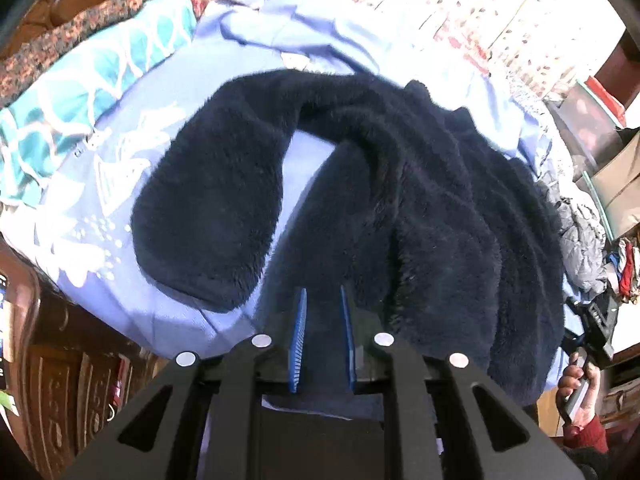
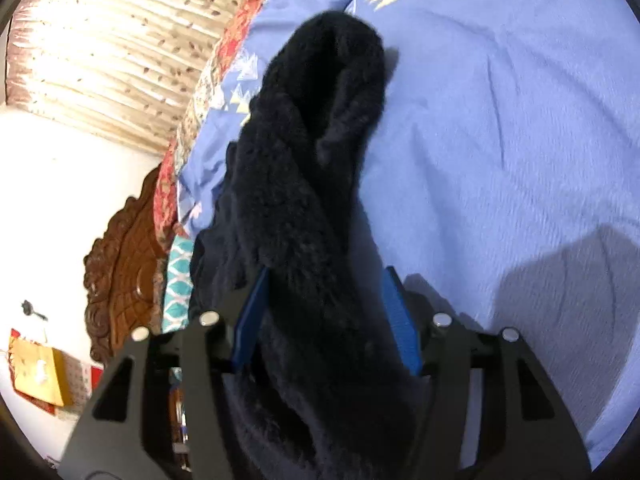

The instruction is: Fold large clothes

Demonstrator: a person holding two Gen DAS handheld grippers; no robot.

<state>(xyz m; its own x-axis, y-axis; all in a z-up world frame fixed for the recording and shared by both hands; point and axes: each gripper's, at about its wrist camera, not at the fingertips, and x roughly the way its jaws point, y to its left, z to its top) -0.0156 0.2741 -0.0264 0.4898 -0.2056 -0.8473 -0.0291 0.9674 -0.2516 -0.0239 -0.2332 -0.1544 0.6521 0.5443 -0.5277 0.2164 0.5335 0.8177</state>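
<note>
1. Left wrist view: the dark fleece garment (image 1: pixel 400 184) is shown spread over the blue bedsheet (image 1: pixel 120 208) of the bed, ahead of and to the right of the left tool (image 1: pixel 323 320). A rounded sleeve or lobe (image 1: pixel 212 208) is curled toward the left, and a gap of bare sheet is seen between it and the main body.
2. The left tool is seen with its two blue pads close together. A strip of dark cloth appears between them, so it is judged to be clenched on the garment's near edge, though the contact itself is not clearly resolved.
3. Right wrist view: the right tool (image 2: pixel 326 320) is shown with its blue pads set wide and a thick roll of the same dark fleece garment (image 2: pixel 312 184) filling the gap. It is judged to be grasping that roll.
4. From the right tool the fleece is drawn out as a long band whose axis runs straight ahead, along the fingers, ending in a hollow cuff-like opening (image 2: pixel 340 64) lying on the blue bedsheet (image 2: pixel 500 140).
5. The right tool (image 1: pixel 592 320) is also glimpsed at the far right edge of the left wrist view, beside the garment's right border.
6. Governing relation: both tools are placed at the garment's near edge, left and right, with its bulk lying forward of them.
</note>
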